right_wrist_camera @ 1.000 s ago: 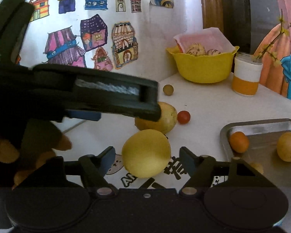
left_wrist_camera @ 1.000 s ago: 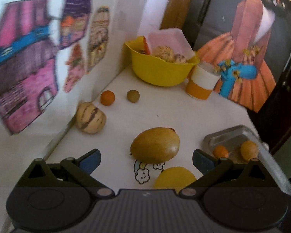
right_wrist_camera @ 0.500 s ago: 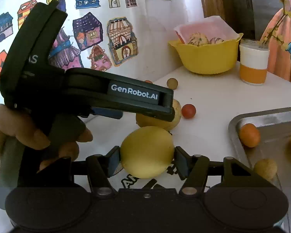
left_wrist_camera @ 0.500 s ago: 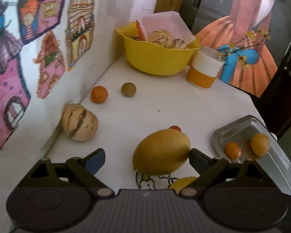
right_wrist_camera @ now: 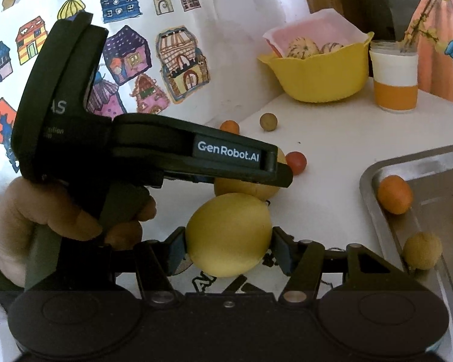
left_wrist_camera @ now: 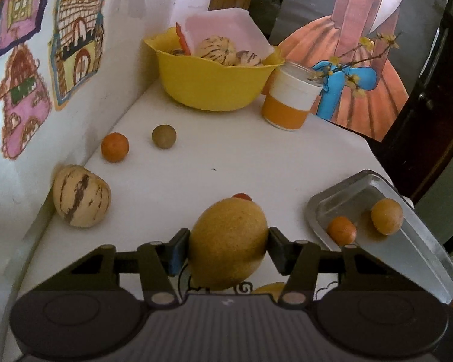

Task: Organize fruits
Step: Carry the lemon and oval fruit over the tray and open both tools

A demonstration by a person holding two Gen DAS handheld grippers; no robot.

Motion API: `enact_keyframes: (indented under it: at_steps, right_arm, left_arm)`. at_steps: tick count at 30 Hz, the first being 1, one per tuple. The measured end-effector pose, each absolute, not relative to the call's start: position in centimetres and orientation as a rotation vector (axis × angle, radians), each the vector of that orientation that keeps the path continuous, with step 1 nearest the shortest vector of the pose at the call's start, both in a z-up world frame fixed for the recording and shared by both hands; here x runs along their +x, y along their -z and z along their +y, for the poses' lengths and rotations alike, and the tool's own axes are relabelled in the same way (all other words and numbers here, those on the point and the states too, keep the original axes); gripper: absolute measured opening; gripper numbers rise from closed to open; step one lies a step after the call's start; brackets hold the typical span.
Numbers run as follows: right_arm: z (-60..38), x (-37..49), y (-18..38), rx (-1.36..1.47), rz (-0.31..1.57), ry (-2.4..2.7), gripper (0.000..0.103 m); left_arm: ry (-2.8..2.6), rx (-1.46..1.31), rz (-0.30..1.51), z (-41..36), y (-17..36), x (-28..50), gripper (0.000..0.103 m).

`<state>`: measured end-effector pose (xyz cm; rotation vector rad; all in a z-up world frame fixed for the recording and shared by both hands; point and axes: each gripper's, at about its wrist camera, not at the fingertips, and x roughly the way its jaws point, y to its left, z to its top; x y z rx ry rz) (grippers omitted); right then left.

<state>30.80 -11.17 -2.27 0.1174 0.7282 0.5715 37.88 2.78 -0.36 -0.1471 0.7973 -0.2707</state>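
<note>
The left gripper [left_wrist_camera: 229, 249] is pinching a brownish mango [left_wrist_camera: 228, 242] on the tabletop [left_wrist_camera: 226, 166], while the right gripper [right_wrist_camera: 229, 249] is clamping a yellow fruit [right_wrist_camera: 229, 234] beside it, probably both bound for the tray [right_wrist_camera: 413, 163] (three small fruits are sitting there already). Lying loose are one striped melon [left_wrist_camera: 81, 199], one orange [left_wrist_camera: 114, 147], one greenish ball [left_wrist_camera: 164, 136] and one red tomato [right_wrist_camera: 296, 163]. One yellow bowl [left_wrist_camera: 208, 87] is holding at least two more melons.

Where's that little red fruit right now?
The small red fruit sits on the white table, right behind the brownish-yellow fruit held in the left hand-held gripper; the left view shows only its top.
</note>
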Motion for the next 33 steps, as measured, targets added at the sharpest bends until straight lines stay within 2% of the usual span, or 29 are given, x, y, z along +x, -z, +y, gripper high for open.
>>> enact_keyframes:
  at_steps: [16,26,33]
  right_arm:
    - [-15.8,25.7,0.9,0.247,0.761,-0.561,0.061]
    - [-22.2,20.8,-1.6,0.385,0.638,-0.413,0.061]
    - [-24.8,19.2,-2.7,0.233,0.514,-0.242,0.061]
  left_arm:
    - [0.274,-0.214,0.826,1.7,-0.9,33.9,0.058]
    - [0.363,-0.257,0.797,-2.4,-3.0,31.9,0.058]
    - [0.436,-0.254,0.797,-7.0,-3.4,31.4,0.058]
